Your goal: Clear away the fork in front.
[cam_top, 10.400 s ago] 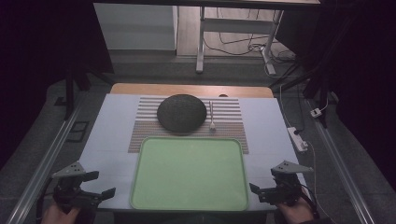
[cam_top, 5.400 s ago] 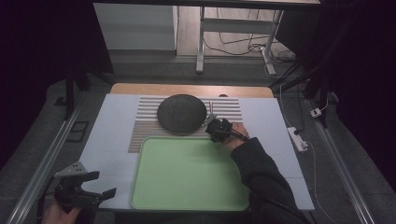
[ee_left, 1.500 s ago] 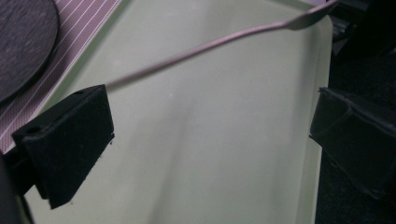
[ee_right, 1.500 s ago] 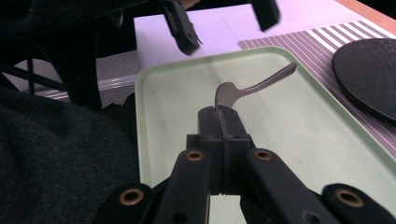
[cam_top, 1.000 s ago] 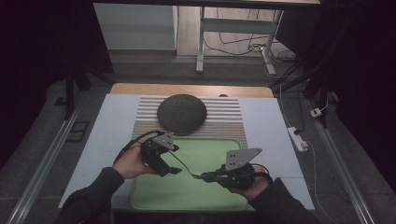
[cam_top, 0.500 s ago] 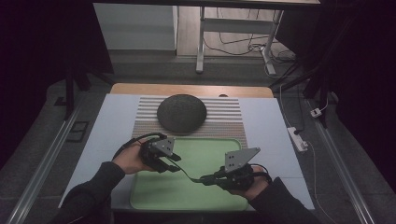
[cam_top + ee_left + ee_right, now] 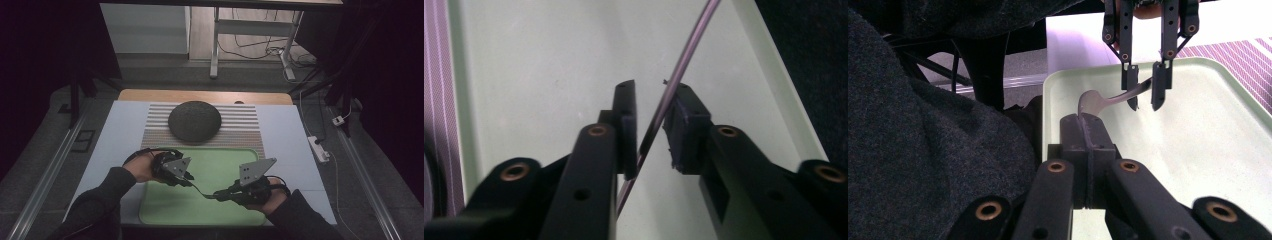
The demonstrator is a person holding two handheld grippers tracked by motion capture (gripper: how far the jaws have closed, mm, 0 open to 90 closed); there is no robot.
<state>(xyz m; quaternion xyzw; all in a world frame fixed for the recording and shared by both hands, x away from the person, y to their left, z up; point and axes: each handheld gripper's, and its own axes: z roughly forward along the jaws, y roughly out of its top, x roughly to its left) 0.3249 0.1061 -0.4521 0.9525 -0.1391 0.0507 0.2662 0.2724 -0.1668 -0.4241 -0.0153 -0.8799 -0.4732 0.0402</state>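
Note:
A metal spoon hangs level over the green tray. My right gripper is shut on its bowl end, near the tray's front. The thin handle runs slantwise between the pads of my left gripper. Those jaws have just been closing, and a gap still shows on each side of the handle. In the right gripper view the left gripper reaches down from the top, straddling the handle's end. In the high view it is over the tray's left part.
A dark round bowl lies upside down on the striped mat behind the tray. A white power strip lies off the table's right edge. A dark sleeve covers the left of the right gripper view.
The spoon, which lay on the mat beside the bowl, is now held over the tray. Over the last second the left jaws have narrowed around its handle; both hands stayed put.

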